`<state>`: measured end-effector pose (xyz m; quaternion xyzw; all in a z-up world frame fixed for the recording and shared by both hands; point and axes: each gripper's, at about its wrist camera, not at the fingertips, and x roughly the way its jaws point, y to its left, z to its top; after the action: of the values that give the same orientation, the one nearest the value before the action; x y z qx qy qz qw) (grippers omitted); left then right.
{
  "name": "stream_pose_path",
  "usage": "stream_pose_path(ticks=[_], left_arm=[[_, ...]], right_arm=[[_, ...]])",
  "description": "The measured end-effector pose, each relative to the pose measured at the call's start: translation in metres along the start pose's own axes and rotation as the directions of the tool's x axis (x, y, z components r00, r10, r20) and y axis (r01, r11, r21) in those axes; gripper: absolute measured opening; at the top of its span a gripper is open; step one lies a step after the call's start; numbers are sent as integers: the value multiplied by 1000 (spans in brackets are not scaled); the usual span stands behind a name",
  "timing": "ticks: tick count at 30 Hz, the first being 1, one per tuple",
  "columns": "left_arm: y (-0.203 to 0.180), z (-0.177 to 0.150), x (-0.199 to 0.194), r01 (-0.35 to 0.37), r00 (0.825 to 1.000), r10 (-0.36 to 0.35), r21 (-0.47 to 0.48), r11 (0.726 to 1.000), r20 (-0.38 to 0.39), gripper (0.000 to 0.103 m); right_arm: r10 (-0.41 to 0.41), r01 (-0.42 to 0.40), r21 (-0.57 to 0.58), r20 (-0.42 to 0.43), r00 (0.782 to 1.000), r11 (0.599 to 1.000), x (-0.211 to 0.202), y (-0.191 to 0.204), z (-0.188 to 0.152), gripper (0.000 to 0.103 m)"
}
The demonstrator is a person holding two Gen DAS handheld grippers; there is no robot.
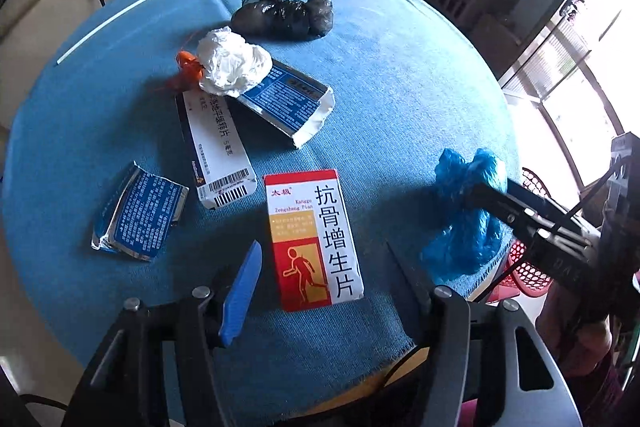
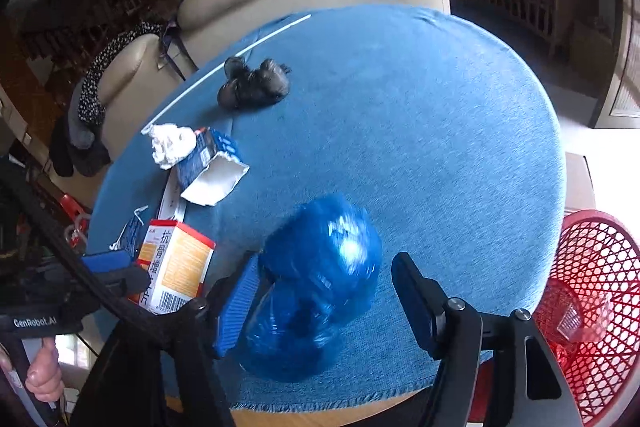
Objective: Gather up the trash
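From my left gripper (image 1: pixel 324 259), its jaws spread wide, I look down on a round table under a blue cloth (image 1: pixel 400 75). A red-and-white medicine box (image 1: pixel 314 239) lies flat between the fingers. Beyond it sit a long white carton (image 1: pixel 218 155), a torn blue foil packet (image 1: pixel 140 215), an opened blue box (image 1: pixel 288 103) under crumpled white paper (image 1: pixel 232 63), and a black plastic bag (image 1: pixel 284 15). At right, my right gripper (image 1: pixel 476 193) reaches into a crumpled blue plastic bag (image 1: pixel 464 211); its finger spacing is hidden.
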<state>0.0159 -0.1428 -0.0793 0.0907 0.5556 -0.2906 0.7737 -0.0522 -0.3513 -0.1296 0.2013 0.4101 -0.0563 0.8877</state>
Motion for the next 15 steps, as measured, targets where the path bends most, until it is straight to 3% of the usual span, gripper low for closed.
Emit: stream_pose_path(ticks=[3,10,13,14,15], left_arm=[[4,-3,4,-10,1000,10,-18,1000,-12,63],[14,-8,11,-19,1000,19,-61,998,-1,63],[12,-9,10,-7,1000,8,-54,999,17,55],[13,-10,8,4,1000,-3,-53,999,23,47],[12,-9,8,3,1000,-1,-50,999,27,47]], right_arm=[[-3,3,7,5,1000,1000,-4,-3,0,73],[105,-102,106,-25,994,989,-7,-16,-6,73],[81,-74,139,-47,996,988,1,-16,-6,73],[85,-76,156,-52,995,985,4,-18,-5,73],[92,-82,170,-56,994,982,6,-19,-5,72]])
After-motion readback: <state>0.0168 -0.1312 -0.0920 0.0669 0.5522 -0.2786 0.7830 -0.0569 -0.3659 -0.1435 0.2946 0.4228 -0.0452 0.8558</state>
